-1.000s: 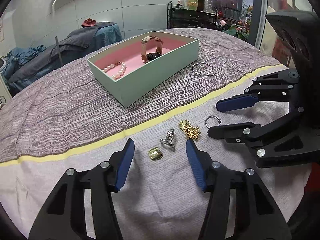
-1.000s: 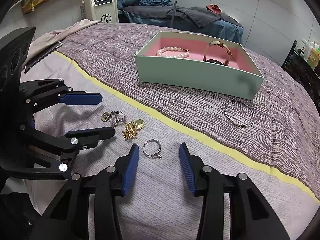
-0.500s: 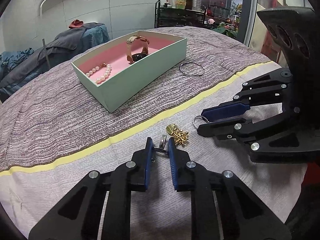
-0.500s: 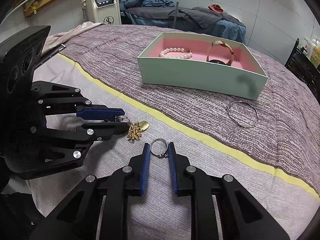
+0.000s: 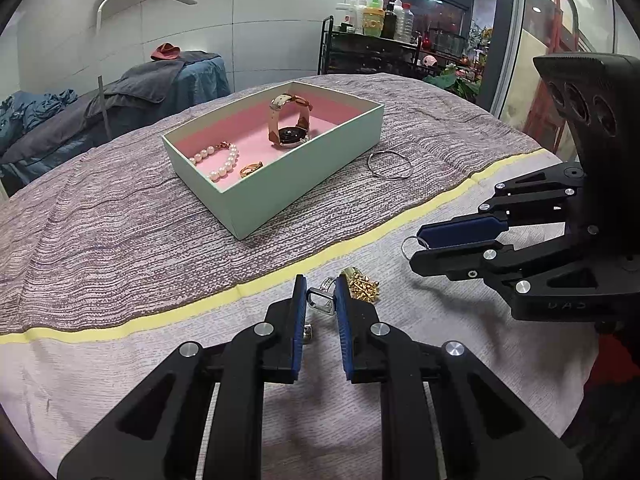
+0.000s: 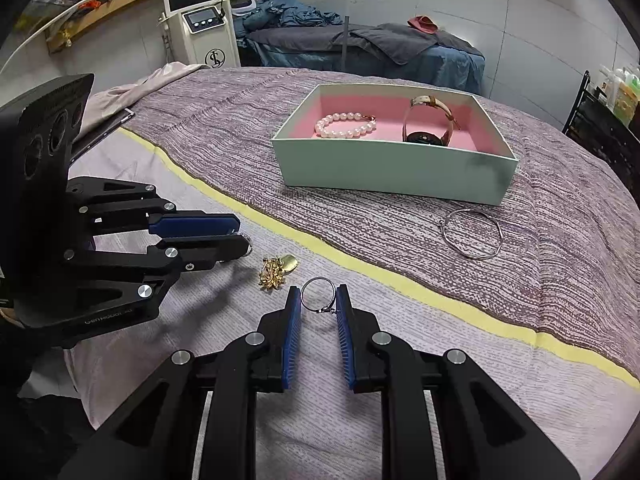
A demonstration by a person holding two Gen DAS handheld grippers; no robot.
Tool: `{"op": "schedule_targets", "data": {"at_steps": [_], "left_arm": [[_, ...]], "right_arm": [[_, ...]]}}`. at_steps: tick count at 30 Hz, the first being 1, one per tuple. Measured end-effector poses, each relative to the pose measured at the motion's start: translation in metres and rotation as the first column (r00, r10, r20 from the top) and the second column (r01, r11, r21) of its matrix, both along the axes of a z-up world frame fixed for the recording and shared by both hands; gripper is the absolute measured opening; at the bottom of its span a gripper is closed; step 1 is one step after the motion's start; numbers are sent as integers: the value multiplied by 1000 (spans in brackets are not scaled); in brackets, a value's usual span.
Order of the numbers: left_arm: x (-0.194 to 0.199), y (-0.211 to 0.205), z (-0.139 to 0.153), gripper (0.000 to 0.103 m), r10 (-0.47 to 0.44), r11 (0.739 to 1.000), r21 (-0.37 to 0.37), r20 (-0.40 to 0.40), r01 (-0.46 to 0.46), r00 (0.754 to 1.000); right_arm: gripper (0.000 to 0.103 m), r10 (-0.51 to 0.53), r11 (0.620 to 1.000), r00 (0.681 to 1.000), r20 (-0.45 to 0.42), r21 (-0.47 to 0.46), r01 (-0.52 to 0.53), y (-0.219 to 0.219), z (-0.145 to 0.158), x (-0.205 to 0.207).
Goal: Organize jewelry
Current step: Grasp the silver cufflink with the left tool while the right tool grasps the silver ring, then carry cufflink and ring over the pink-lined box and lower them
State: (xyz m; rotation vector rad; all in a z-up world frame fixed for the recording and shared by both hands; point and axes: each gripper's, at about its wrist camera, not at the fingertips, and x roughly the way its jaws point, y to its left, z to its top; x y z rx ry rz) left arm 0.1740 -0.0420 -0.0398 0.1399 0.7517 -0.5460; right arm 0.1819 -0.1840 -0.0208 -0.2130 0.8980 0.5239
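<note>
My left gripper is shut on a chunky silver ring, low over the pale cloth. The right gripper is shut on a thin silver ring, which stands upright between the blue pads. The two grippers sit side by side; the right gripper and the left gripper each show in the other's view. A gold brooch lies between them. Farther off, the mint box with pink lining holds a pearl bracelet, a watch and a gold ring.
A thin silver bangle lies on the purple striped cloth beside the box. A yellow stripe divides the purple cloth from the pale one. A small piece peeks out beside my left finger. A treatment bed and shelves stand behind.
Both grippers have gone from wide open to shut, the left one on the chunky silver ring, the right one on the thin silver ring. Neither hand has shifted much.
</note>
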Motion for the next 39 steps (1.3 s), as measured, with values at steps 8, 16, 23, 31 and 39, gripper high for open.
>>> {"op": "schedule_targets", "data": {"at_steps": [8, 16, 23, 31, 39], "left_arm": [[3, 1, 10, 15, 0, 1000, -17, 12, 0, 1000], [18, 6, 22, 15, 23, 999, -34, 20, -22, 1000], [46, 11, 37, 15, 50, 998, -32, 36, -48, 998], [101, 8, 52, 15, 75, 997, -29, 4, -75, 997], [156, -4, 47, 15, 100, 994, 42, -35, -98, 994]], "right_arm": [[18, 12, 1000, 1000, 14, 29, -12, -3, 12, 1], [18, 5, 999, 999, 39, 47, -6, -8, 28, 11], [18, -5, 999, 998, 66, 53, 1, -7, 44, 36], [18, -27, 999, 996, 83, 35, 24, -2, 55, 80], [18, -42, 999, 998, 46, 1, 42, 7, 46, 119]]}}
